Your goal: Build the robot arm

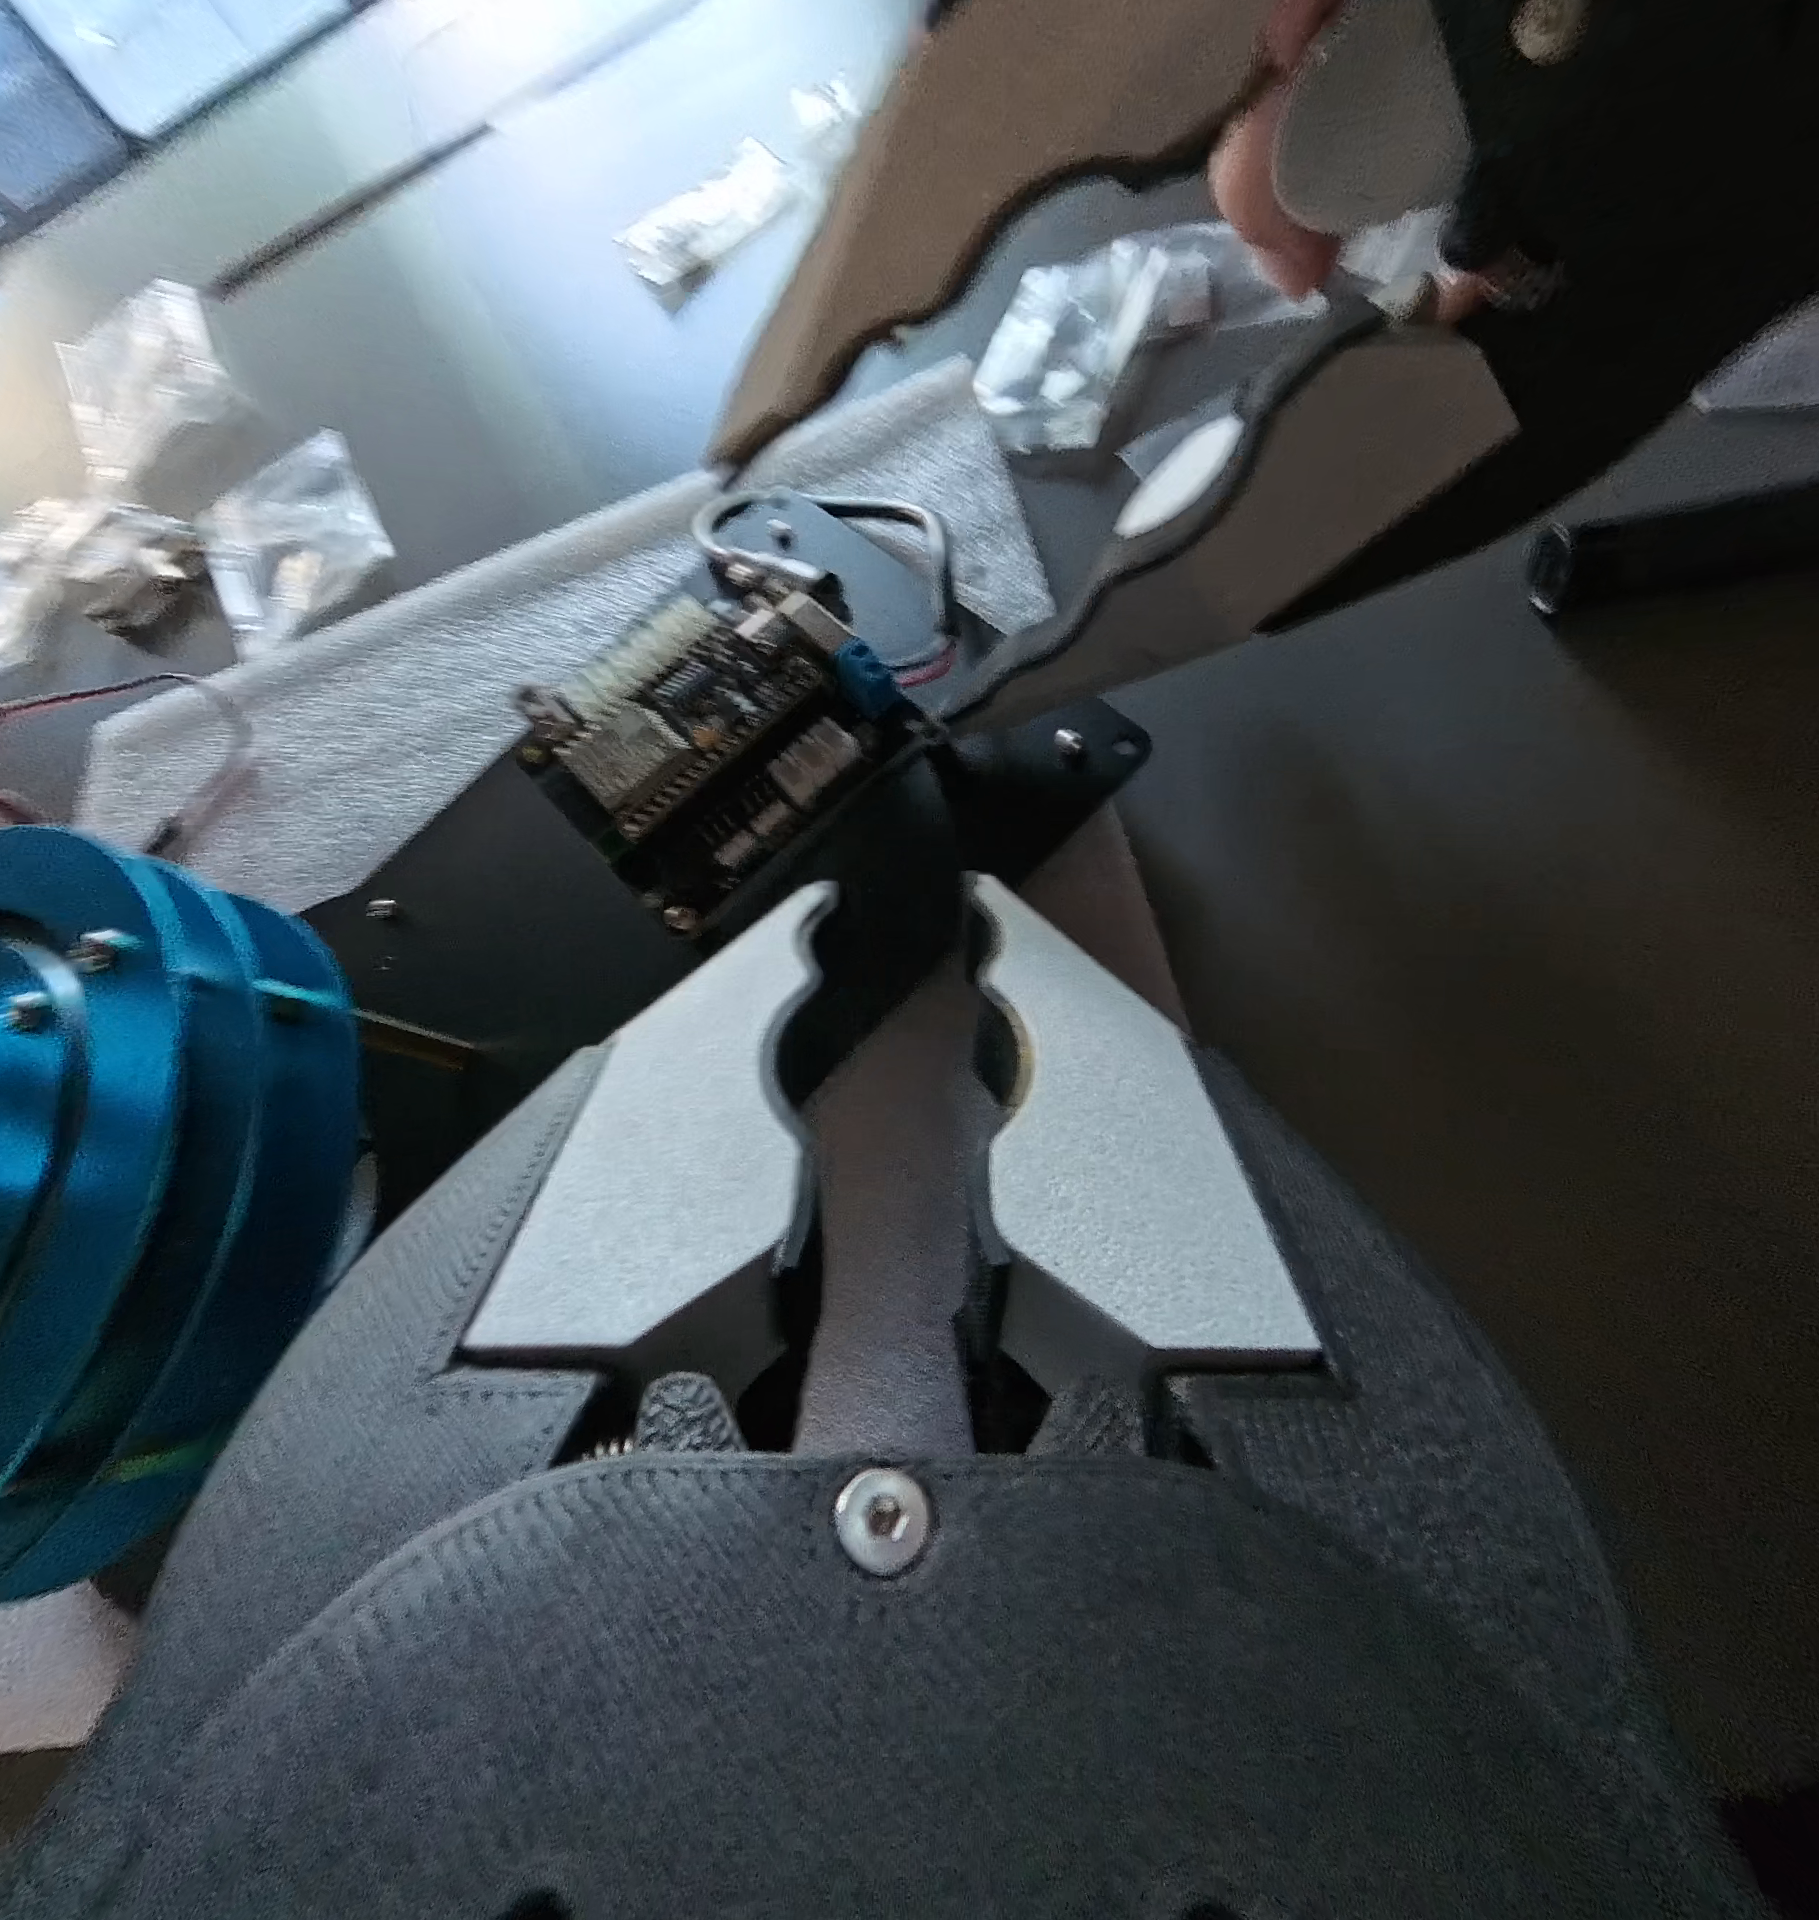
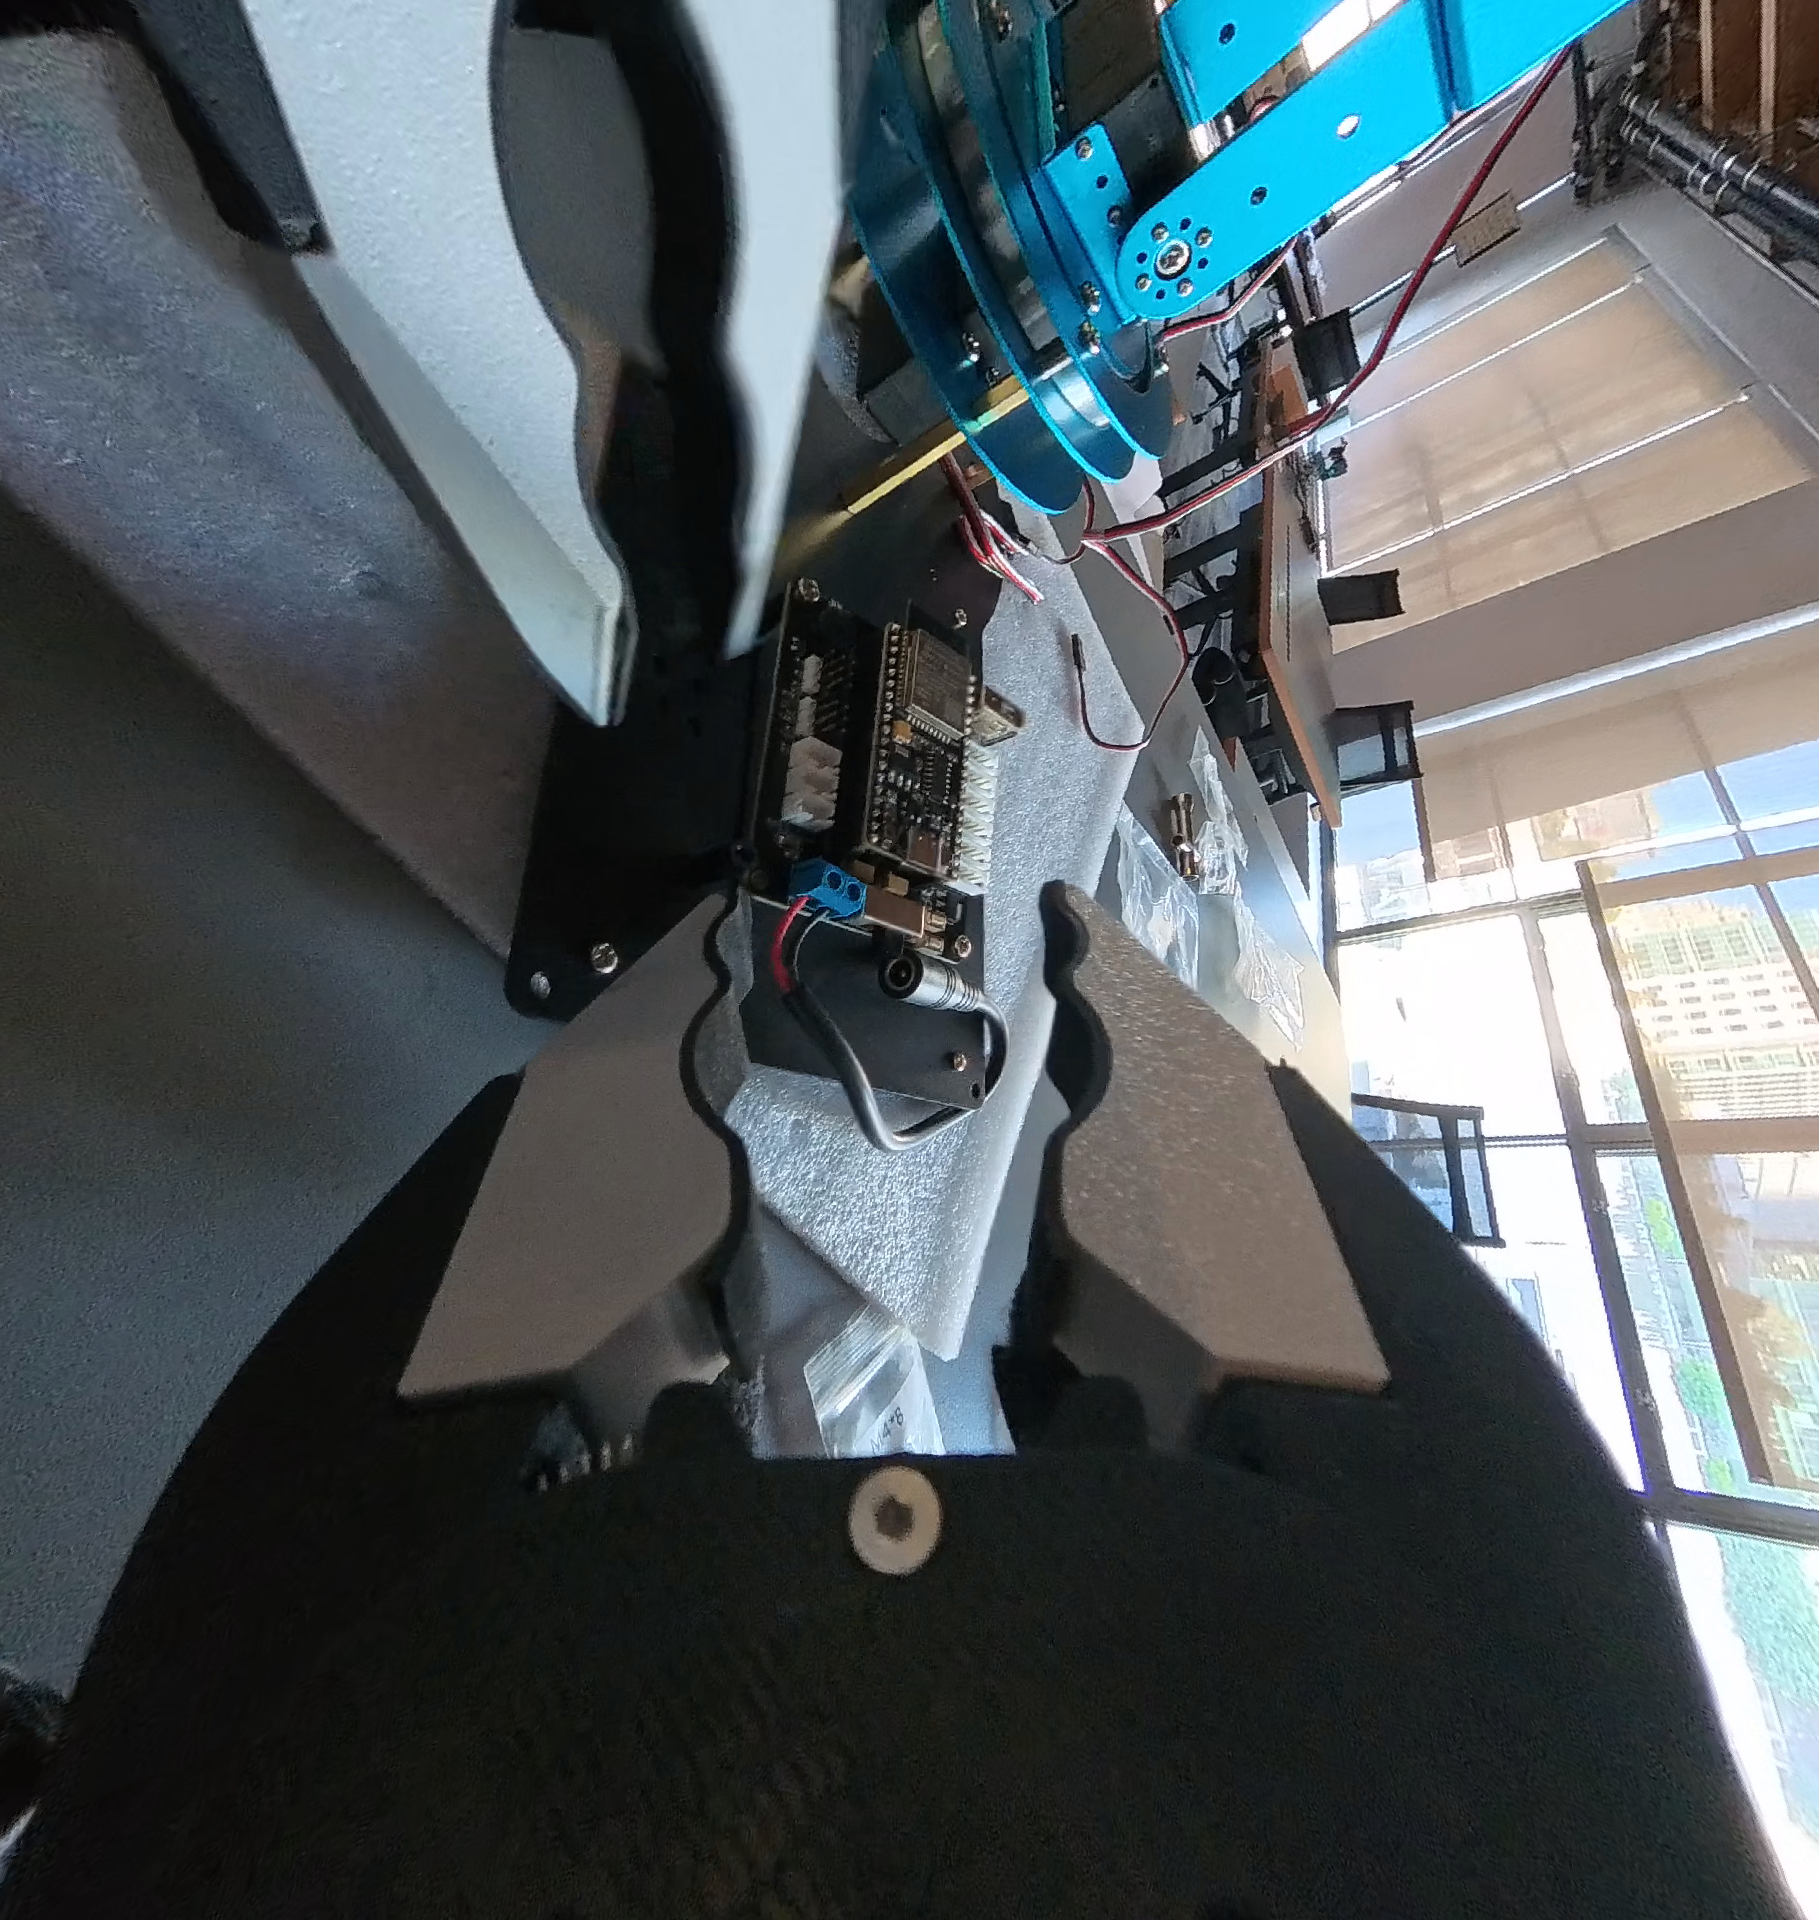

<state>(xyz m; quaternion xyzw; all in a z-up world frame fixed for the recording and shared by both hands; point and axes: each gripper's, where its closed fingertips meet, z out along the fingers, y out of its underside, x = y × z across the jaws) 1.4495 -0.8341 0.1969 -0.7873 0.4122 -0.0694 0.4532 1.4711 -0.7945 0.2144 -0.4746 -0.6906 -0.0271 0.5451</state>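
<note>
1. Far left in the left wrist view: a blue metal turntable [image 1: 105, 1143], blurred, standing over a black base plate [image 1: 489, 935]. In the right wrist view, blue arm brackets [image 2: 1300, 156] bolted on top of it.
2. Behind it, clear plastic bags [image 1: 292, 540] scattered over the desk [image 1: 1507, 935].
3. Under the plate, a white foam sheet [image 1: 417, 707], lying flat on the desk and reaching out past the plate's far edge.
4. Near the middle, a circuit board [image 1: 707, 748] mounted on the black plate. At its end nearest the upper gripper, a blue terminal block [image 1: 863, 670], and just beyond that a looped grey cable [image 1: 718, 520].
5. Bottom centre, the left gripper [image 1: 900, 925], with pale fingers parted by a narrow gap. Tips just beside the near corner of the board, an edge of the black plate lying between them. Cannot tell whether the pads press on the plate.
6. Upper right, the right gripper [image 1: 832, 592], spread wide and holding nothing. One finger beyond the cable loop, the other low beside the terminal block, so that end of the board sits between the tips without touching them.
7. Top right corner, a hand [image 1: 1269, 197] around the right gripper's body, blurred.
8. Far right in the right wrist view, tall bright windows [image 2: 1663, 1091].
</note>
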